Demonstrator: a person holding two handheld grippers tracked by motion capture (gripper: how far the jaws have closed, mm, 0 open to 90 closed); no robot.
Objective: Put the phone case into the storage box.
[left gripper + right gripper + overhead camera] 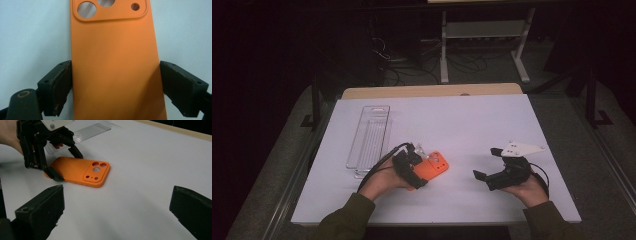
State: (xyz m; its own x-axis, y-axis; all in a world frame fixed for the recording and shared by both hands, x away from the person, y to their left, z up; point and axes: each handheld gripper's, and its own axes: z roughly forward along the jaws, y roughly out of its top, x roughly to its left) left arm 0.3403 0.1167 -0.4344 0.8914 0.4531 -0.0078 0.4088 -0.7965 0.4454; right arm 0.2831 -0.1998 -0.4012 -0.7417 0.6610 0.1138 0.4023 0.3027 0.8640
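Left tongs (421, 167) are clamped across the sides of an orange phone case (115, 65) lying flat on the white bench (482, 125). Right tongs (484, 162) stand apart, well clear. A clear plastic tray (369, 140) lies beside the case.

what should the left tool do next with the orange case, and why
Probably lift the case slightly off the table. The left tool has its jaws against both long edges of the case, which lies flat, camera holes up. The right tool sits open and apart from it, holding nothing, so the left alone has the grip.
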